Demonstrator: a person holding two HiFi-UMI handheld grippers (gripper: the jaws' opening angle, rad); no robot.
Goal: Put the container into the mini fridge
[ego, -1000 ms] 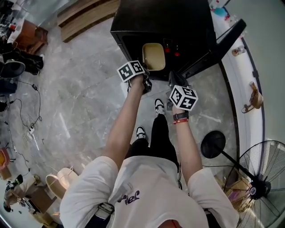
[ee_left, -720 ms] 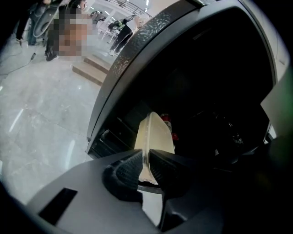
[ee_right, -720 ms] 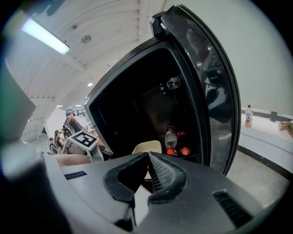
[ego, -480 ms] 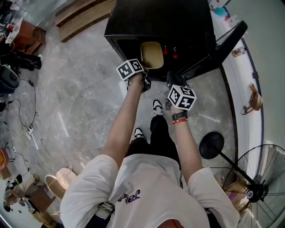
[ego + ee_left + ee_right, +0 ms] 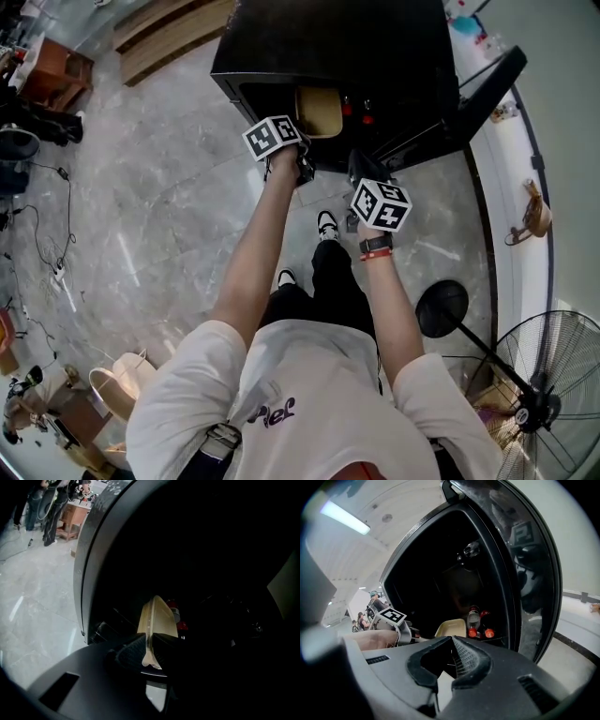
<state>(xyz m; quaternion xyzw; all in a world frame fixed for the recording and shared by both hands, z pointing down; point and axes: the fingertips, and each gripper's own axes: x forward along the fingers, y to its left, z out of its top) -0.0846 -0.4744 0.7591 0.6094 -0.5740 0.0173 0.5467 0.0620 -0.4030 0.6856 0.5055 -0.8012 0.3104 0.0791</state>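
Container (image 5: 159, 616) is pinched by its near rim in your left gripper (image 5: 149, 643). The jaws are closed on that thin lip, so the pale body juts out ahead of them, edge-on in the left gripper view, and reaches into the dark mouth of the mini fridge (image 5: 375, 47). Holding it by the rim likely lets you slide it in without your gripper going deep inside.

In the head view the container shows at the upper centre of the frame, just inside the opening, with the red-capped bottles (image 5: 473, 620) to its right. You seem to be aiming for the free space beside them, so watch that the far corner does not nudge them. Whether its base already rests on a surface inside, I cannot tell.

Your right gripper (image 5: 453, 638) is closed on nothing. It sits low in front of the opening, near the open door (image 5: 487, 84) that stands out toward the upper right. From there it looks ready to swing the door shut once the left lets go. By my reading the placing is nearly done and release comes next.
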